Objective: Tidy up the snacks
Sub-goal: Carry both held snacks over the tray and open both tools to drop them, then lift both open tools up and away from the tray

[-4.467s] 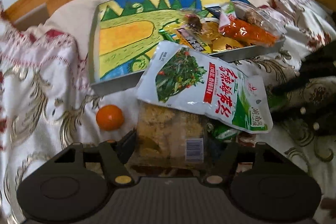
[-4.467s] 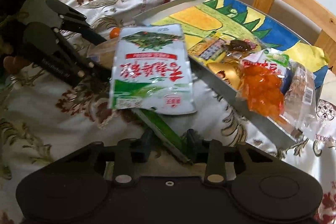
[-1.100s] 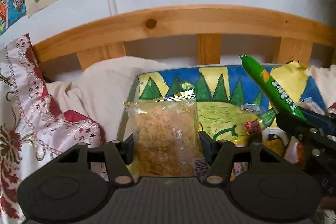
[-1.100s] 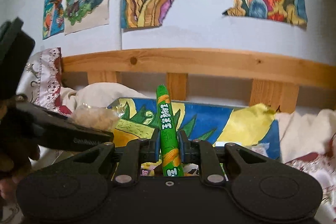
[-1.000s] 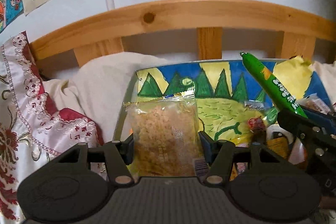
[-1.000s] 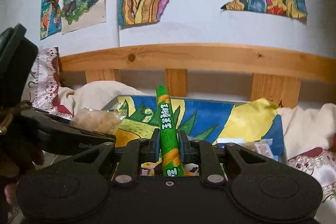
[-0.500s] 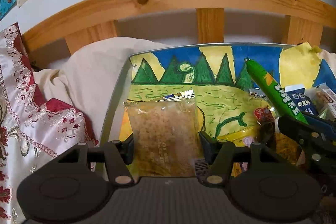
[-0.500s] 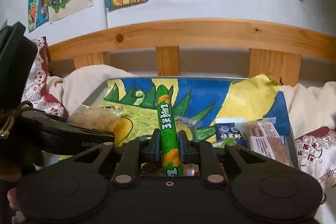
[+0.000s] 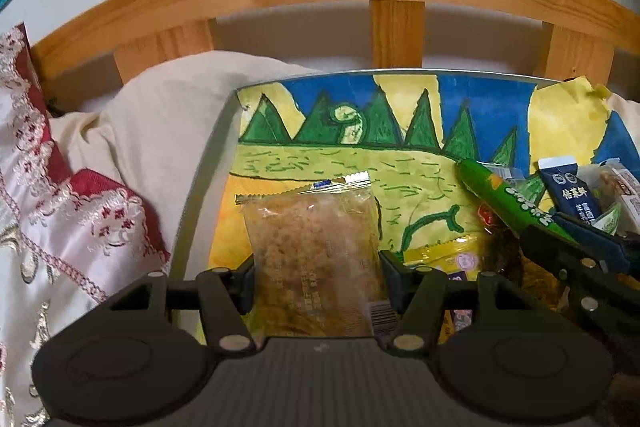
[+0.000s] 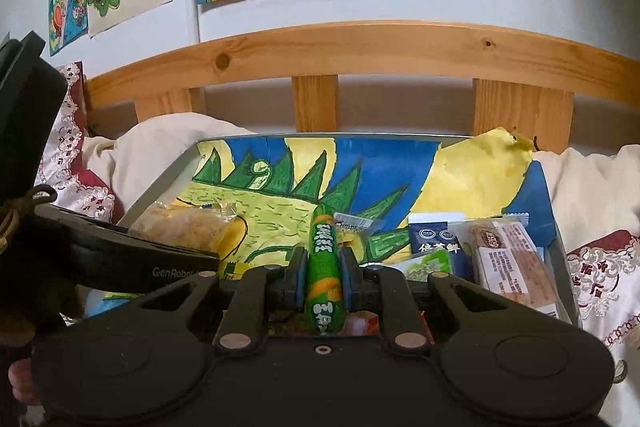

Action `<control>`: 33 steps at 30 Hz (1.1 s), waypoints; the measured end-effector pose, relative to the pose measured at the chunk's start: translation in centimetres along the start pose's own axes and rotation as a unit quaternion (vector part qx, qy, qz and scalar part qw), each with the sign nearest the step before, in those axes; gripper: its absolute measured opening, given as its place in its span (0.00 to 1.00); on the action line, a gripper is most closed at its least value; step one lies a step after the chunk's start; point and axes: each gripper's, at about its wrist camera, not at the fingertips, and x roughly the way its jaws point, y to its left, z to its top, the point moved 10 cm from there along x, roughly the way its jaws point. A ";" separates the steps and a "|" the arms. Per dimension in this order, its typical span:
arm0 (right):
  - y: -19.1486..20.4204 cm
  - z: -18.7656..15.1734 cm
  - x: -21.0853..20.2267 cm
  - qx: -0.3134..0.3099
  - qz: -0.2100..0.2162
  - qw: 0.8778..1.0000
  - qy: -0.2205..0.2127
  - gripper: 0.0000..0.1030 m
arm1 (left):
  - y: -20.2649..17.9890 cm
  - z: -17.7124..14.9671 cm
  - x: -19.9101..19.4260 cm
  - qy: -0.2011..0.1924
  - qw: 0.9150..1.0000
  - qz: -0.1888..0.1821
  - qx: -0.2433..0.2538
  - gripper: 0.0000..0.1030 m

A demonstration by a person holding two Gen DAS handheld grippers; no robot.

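Note:
My left gripper [image 9: 316,275] is shut on a clear packet of tan crumbly snack [image 9: 316,247] and holds it over the left part of the painted metal tray [image 9: 208,163]. My right gripper [image 10: 323,277] is shut on a green sausage stick [image 10: 323,267] and holds it over the tray's middle [image 10: 168,171]. The stick also shows at the right of the left wrist view [image 9: 508,203]. The snack packet shows at the left of the right wrist view [image 10: 180,227], in the left gripper.
Several snacks lie in the tray's right part: a dark blue packet [image 10: 434,239], a brown bar in clear wrap [image 10: 516,263], a yellow packet [image 9: 444,255]. A wooden bed rail [image 10: 360,47] runs behind. Cream bedding [image 9: 152,147] and a red patterned cloth [image 9: 60,207] lie to the left.
Both grippers have come down and forward from the bed surface to over the tray, each still holding its snack. The tray now fills more of both views.

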 end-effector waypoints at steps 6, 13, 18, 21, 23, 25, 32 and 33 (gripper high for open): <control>0.0 0.2 -0.2 -0.001 0.001 1.000 -0.008 0.22 | 0.6 -0.4 -0.1 0.009 0.999 -0.012 -0.034 0.70; 0.2 1.0 -1.0 -0.005 0.000 1.000 -0.024 0.34 | 2.9 0.2 -1.9 -0.023 0.996 -0.008 -0.090 0.82; 0.4 2.6 -2.9 -0.012 -0.005 0.999 -0.050 0.49 | 3.9 1.4 -4.6 -0.059 0.993 -0.008 -0.103 0.87; 0.5 3.7 -4.5 -0.010 -0.010 0.998 -0.067 0.60 | 4.4 2.0 -6.7 -0.083 0.990 -0.004 -0.109 0.95; 0.5 4.5 -5.7 -0.007 -0.011 0.997 -0.078 0.67 | 4.8 2.3 -8.3 -0.099 0.988 0.000 -0.115 0.98; 0.6 5.2 -7.0 -0.005 -0.010 0.996 -0.091 0.76 | 5.2 2.4 -9.9 -0.110 0.986 0.001 -0.123 0.99; 1.6 7.1 -12.4 -0.006 -0.015 0.991 -0.132 0.94 | 6.9 1.4 -15.3 -0.137 0.981 0.011 -0.134 0.99; 1.8 7.3 -13.2 -0.005 -0.012 0.991 -0.136 0.95 | 7.2 1.1 -16.1 -0.140 0.981 0.013 -0.134 0.99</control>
